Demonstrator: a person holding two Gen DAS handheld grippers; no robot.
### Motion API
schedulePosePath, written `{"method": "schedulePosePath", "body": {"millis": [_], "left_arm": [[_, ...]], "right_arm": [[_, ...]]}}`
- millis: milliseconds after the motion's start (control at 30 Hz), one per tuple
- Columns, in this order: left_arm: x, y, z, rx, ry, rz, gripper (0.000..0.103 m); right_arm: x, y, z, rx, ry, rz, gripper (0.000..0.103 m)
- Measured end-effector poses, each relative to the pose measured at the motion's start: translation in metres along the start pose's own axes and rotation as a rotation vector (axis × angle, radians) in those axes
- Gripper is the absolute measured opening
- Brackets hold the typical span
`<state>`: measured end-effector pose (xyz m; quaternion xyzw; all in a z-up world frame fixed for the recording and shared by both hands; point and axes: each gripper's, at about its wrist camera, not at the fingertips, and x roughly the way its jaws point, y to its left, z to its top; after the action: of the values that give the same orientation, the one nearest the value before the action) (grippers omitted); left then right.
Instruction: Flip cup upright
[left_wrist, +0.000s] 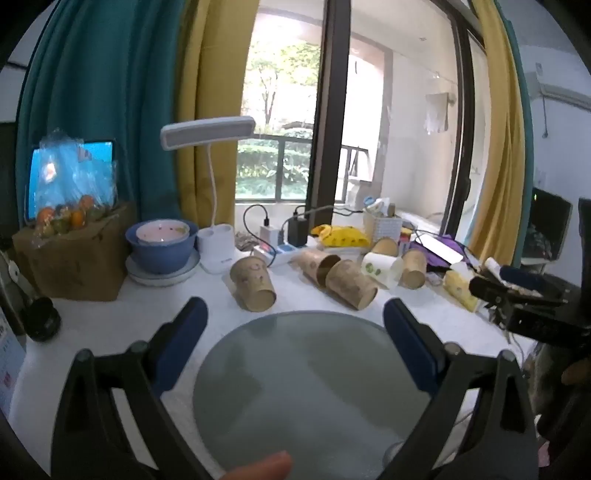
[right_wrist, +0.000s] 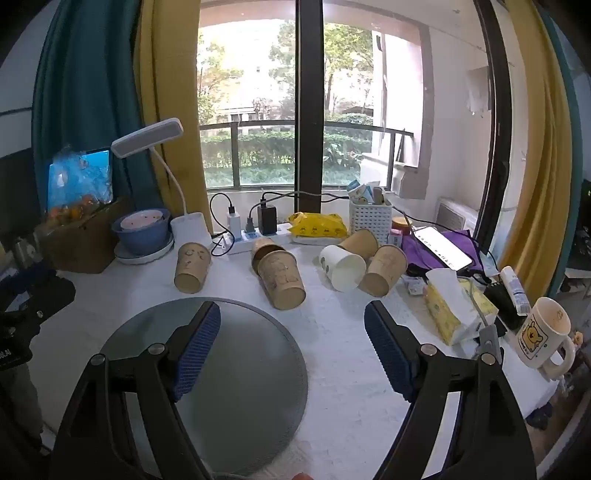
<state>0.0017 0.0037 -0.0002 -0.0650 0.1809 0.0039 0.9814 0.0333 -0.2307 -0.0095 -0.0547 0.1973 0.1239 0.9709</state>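
Note:
Several paper cups lie on their sides on the white table beyond a round grey glass disc (left_wrist: 314, 387) (right_wrist: 221, 369). A brown cup (left_wrist: 253, 282) (right_wrist: 192, 267) lies alone at the left. Two brown cups (left_wrist: 349, 282) (right_wrist: 280, 278) lie together in the middle. A white cup (left_wrist: 380, 269) (right_wrist: 343, 267) and more brown cups (right_wrist: 382, 269) lie at the right. My left gripper (left_wrist: 295, 314) is open and empty over the disc. My right gripper (right_wrist: 291, 317) is open and empty at the disc's right edge.
A blue bowl on a plate (left_wrist: 160, 245), a white desk lamp (left_wrist: 216, 251), a power strip with chargers (right_wrist: 255, 230) and a white basket (right_wrist: 369, 218) stand at the back. A tissue box (right_wrist: 450, 306), a phone (right_wrist: 441, 247) and a bear mug (right_wrist: 543, 332) are at the right.

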Motion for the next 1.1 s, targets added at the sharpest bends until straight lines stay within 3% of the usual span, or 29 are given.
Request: {"method": "schedulePosePath", "body": {"millis": [633,1100], "left_arm": [[0.005,0.006,0.004,-0.016,-0.003,0.047,0.097],[0.007,0.005,0.014,-0.001,-0.02,0.037,0.097]], "right_arm": [[0.004,0.005,0.007,0.0,0.012,0.009,0.083],[0.004,-0.004,0.017,0.021,0.006,0.001,0.083]]}}
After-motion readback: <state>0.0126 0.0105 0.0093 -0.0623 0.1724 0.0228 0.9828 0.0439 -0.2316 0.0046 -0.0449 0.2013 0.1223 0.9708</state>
